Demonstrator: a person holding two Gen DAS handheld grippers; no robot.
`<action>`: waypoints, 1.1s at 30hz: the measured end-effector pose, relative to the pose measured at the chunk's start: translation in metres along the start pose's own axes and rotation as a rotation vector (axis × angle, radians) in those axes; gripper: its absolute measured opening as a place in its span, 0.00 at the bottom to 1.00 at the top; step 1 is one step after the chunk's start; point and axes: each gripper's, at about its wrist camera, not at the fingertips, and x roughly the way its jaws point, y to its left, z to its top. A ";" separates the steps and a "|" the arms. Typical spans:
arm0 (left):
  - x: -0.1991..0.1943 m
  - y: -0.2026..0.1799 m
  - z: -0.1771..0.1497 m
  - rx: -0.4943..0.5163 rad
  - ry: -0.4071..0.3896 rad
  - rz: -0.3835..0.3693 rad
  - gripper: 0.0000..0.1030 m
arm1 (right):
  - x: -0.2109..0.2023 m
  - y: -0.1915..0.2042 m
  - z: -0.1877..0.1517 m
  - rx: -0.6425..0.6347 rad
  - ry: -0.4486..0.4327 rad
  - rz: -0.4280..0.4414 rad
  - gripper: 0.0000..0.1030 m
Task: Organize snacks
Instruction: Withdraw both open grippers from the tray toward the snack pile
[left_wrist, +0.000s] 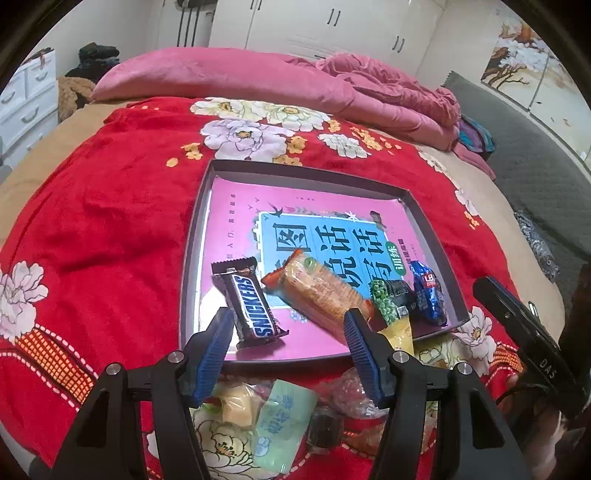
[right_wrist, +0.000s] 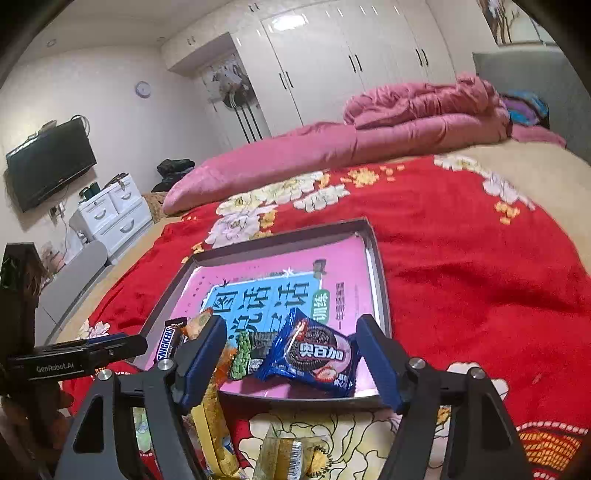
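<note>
A shallow dark tray with a pink book inside lies on the red floral blanket. In it lie a Snickers bar, an orange cracker pack, a green pea snack and a blue cookie pack. My left gripper is open and empty just above the tray's near edge. My right gripper is open, with the blue cookie pack lying in the tray between its fingers. Loose snacks lie on the blanket in front of the tray.
A yellow snack bag and a small wrapped snack lie before the tray. A pink quilt is piled at the far side of the bed. White drawers and a TV stand at the left wall.
</note>
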 end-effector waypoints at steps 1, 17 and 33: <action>-0.001 0.001 0.001 -0.002 -0.001 0.001 0.62 | -0.001 0.001 0.000 -0.006 -0.002 0.000 0.72; -0.017 0.007 0.002 -0.016 -0.028 0.006 0.62 | -0.008 0.008 0.002 -0.044 -0.011 0.002 0.75; -0.029 0.002 -0.006 -0.006 -0.043 -0.032 0.62 | -0.023 0.013 -0.001 -0.042 -0.001 0.015 0.80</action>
